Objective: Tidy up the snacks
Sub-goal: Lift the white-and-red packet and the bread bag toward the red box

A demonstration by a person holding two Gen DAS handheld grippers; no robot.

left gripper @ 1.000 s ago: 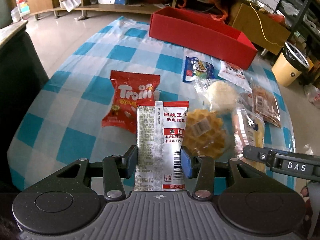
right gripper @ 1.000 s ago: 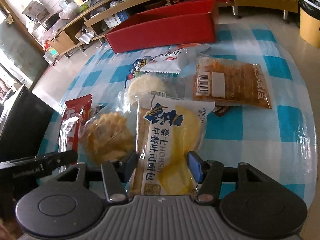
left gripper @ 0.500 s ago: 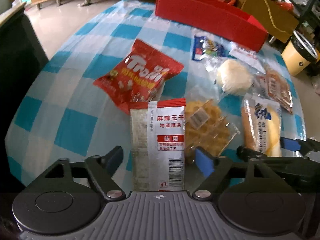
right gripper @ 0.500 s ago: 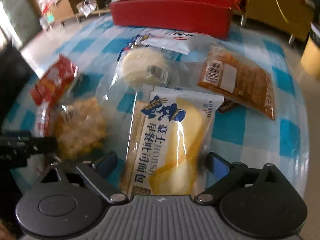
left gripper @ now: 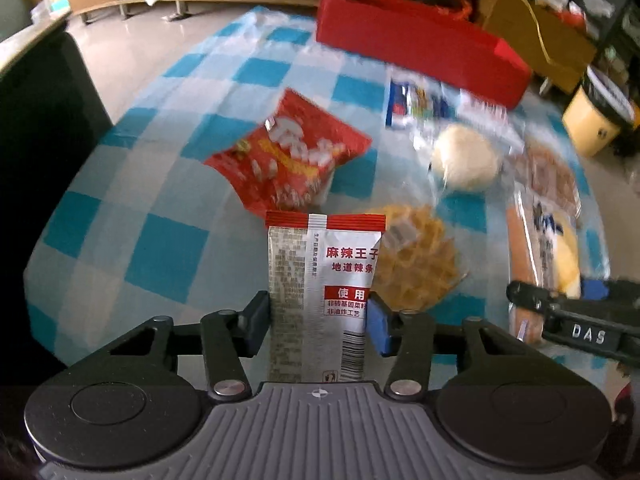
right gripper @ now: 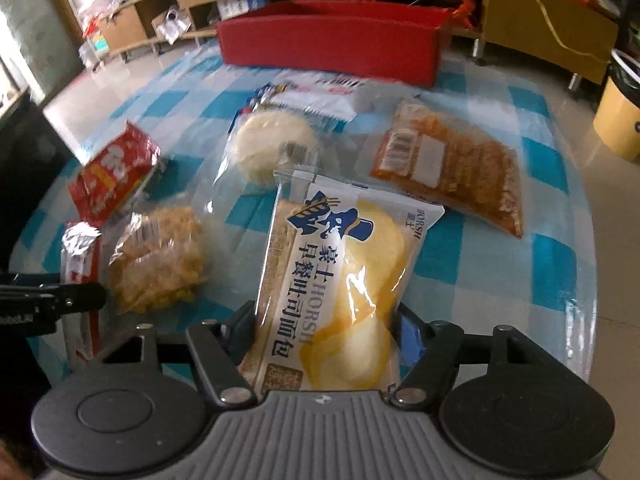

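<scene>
left wrist view shows a big table with a blue and white checked cloth [left gripper: 168, 248]. at the far end sits a long red box [left gripper: 416, 40]. a red snack bag [left gripper: 288, 160] lies in the middle of the cloth. near it are a round white bun [left gripper: 464, 156] and a waffle [left gripper: 416, 260], each in a clear wrap. the left gripper [left gripper: 318, 320] is closing on a silver and red snack packet [left gripper: 320, 296], and its blue pads touch both sides of the packet.

right wrist view shows the red box [right gripper: 332, 40] far back too. an orange snack pack [right gripper: 452, 168] lies flat on the right side of the cloth. the right gripper [right gripper: 326, 336] is closing on a yellow bread pack [right gripper: 340, 280], and its fingers press on both sides of the pack.
</scene>
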